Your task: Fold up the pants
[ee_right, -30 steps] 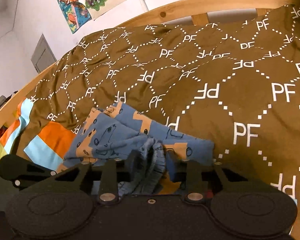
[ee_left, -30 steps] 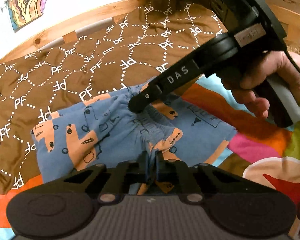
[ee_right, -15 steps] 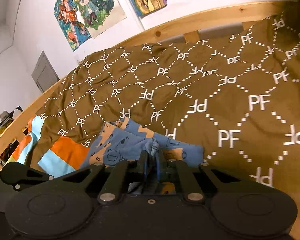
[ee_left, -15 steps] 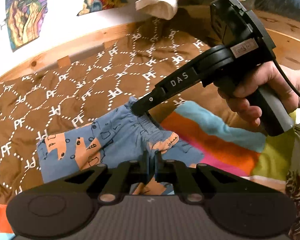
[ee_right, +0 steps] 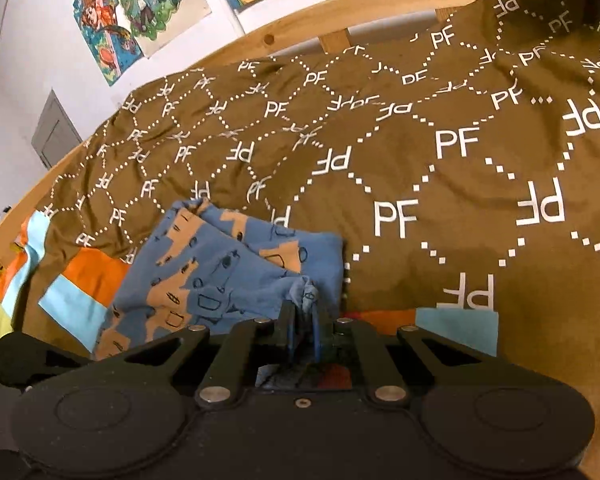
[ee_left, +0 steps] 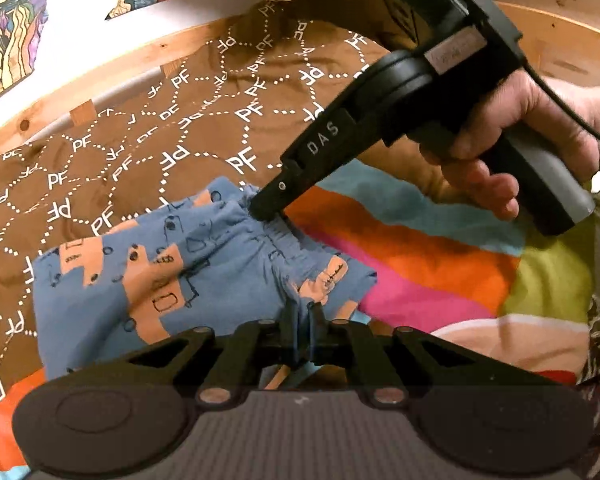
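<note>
Pants [ee_left: 148, 280], blue with orange print, lie bunched on the brown bedspread [ee_right: 420, 160]. Nearest, the left gripper [ee_left: 300, 316] pinches the waistband's near end; farther, the right gripper [ee_left: 266, 208] clamps its far end, probably keeping that edge taut for folding.

One pants [ee_left: 204, 268]; two grippers, left [ee_left: 303, 322], right [ee_right: 303, 328]; one brown blanket [ee_right: 420, 168]; one striped blanket [ee_left: 420, 264]; three posters [ee_right: 140, 12].
</note>
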